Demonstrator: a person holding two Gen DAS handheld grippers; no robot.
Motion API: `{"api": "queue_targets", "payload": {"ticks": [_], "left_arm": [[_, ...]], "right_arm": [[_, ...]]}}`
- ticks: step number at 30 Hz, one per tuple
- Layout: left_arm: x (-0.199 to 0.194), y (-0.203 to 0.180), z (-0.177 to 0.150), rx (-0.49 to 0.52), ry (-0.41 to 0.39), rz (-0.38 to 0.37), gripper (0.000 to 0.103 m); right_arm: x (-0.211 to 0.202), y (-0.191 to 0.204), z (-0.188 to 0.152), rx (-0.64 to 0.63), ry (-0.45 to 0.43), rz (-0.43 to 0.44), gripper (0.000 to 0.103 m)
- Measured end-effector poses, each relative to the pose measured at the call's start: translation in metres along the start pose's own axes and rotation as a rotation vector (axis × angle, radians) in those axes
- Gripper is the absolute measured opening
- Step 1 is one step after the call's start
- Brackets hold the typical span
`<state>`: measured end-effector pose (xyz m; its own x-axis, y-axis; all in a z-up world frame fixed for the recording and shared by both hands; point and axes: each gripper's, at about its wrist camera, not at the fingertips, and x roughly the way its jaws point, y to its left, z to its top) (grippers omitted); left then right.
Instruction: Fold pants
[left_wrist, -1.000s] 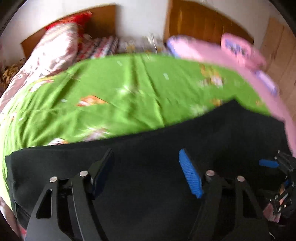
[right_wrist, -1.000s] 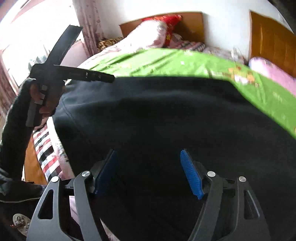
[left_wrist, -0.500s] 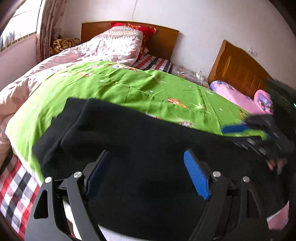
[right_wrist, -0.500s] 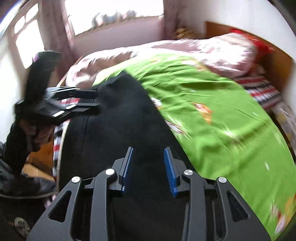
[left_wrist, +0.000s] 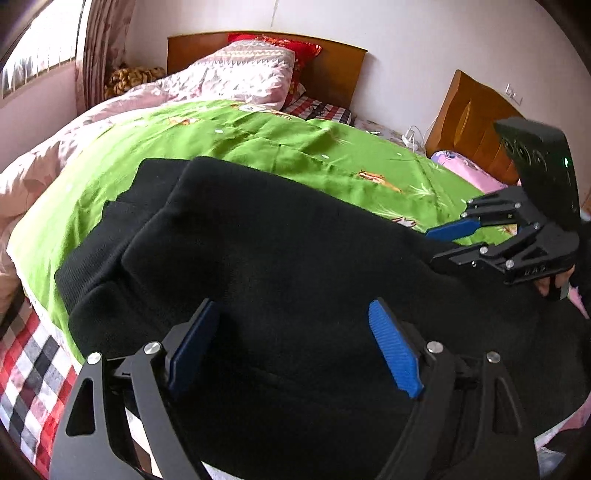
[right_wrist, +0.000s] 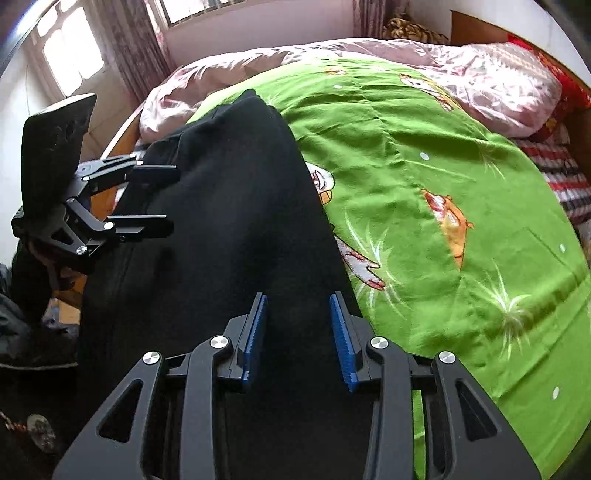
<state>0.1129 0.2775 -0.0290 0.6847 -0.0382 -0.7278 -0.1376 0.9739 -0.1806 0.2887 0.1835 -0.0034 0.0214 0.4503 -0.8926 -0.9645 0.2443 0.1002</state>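
Observation:
Black pants (left_wrist: 280, 258) lie folded lengthwise along the near edge of a green bedspread (left_wrist: 258, 147); they also show in the right wrist view (right_wrist: 229, 206). My left gripper (left_wrist: 291, 339) is open wide and empty just above the cloth near the cuffed end. My right gripper (right_wrist: 298, 325) is open with a narrower gap, empty, over the pants' far edge. The right gripper shows in the left wrist view (left_wrist: 439, 243) at the pants' right end. The left gripper shows in the right wrist view (right_wrist: 166, 197) at the left.
The green bedspread (right_wrist: 443, 184) covers the bed. A pink quilt and pillow (left_wrist: 229, 77) lie at the wooden headboard (left_wrist: 332, 66). A checked sheet (left_wrist: 29, 354) shows at the bed's near corner. A second bed with pink bedding (left_wrist: 465, 166) stands at the right.
Both grippers have swung round over the pants. The right gripper's jaws have narrowed from wide open. The left gripper stays wide open. The pants lie as before.

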Motion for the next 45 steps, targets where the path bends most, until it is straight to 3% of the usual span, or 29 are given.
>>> {"api": "queue_targets", "payload": {"ticks": [4,5,8,11,16,20,22,24,25,28,32,37,40,42,45], "left_arm": [[0.004,-0.010,-0.002,0.043,-0.003,0.046,0.091],[0.004,-0.012,-0.003,0.056,-0.001,0.060,0.091],[0.004,-0.011,-0.003,0.050,-0.004,0.065,0.091],[0.002,-0.011,-0.004,0.048,-0.014,0.084,0.091],[0.008,-0.014,-0.002,0.060,0.015,0.118,0.094],[0.006,-0.013,-0.004,0.055,0.014,0.125,0.095],[0.004,-0.015,-0.003,0.050,0.013,0.141,0.095],[-0.004,-0.016,0.002,0.016,-0.001,0.137,0.095],[-0.007,-0.017,0.005,0.009,-0.010,0.127,0.095],[-0.017,-0.032,0.019,0.021,-0.033,0.071,0.095],[-0.011,-0.084,0.031,0.128,0.018,-0.048,0.099],[0.024,-0.159,0.033,0.307,0.120,-0.093,0.100],[0.071,-0.191,0.035,0.359,0.245,-0.073,0.102],[0.077,-0.198,0.037,0.376,0.248,-0.043,0.102],[0.079,-0.199,0.040,0.346,0.265,-0.033,0.102]], "right_arm": [[0.000,-0.001,-0.001,0.035,-0.020,-0.012,0.034],[-0.002,0.005,-0.002,0.010,-0.027,-0.044,0.019],[-0.013,0.029,-0.004,-0.077,-0.059,-0.153,0.007],[-0.036,0.042,0.002,-0.119,-0.134,-0.243,0.006],[0.002,0.018,0.003,-0.096,-0.074,-0.298,0.005],[-0.002,0.005,0.003,-0.004,-0.117,-0.267,0.005],[-0.007,-0.002,0.002,0.065,-0.109,-0.212,0.020],[-0.024,-0.009,0.000,0.124,-0.125,-0.175,0.067],[-0.040,-0.011,-0.004,0.141,-0.175,-0.175,0.072],[-0.093,-0.023,-0.031,0.242,-0.259,-0.269,0.072],[-0.125,-0.021,-0.090,0.349,-0.199,-0.449,0.073],[-0.125,-0.014,-0.162,0.480,-0.084,-0.472,0.075],[-0.110,-0.029,-0.185,0.564,-0.043,-0.448,0.079],[-0.103,-0.036,-0.194,0.569,-0.064,-0.453,0.087],[-0.107,-0.039,-0.196,0.604,-0.105,-0.455,0.087]]}}
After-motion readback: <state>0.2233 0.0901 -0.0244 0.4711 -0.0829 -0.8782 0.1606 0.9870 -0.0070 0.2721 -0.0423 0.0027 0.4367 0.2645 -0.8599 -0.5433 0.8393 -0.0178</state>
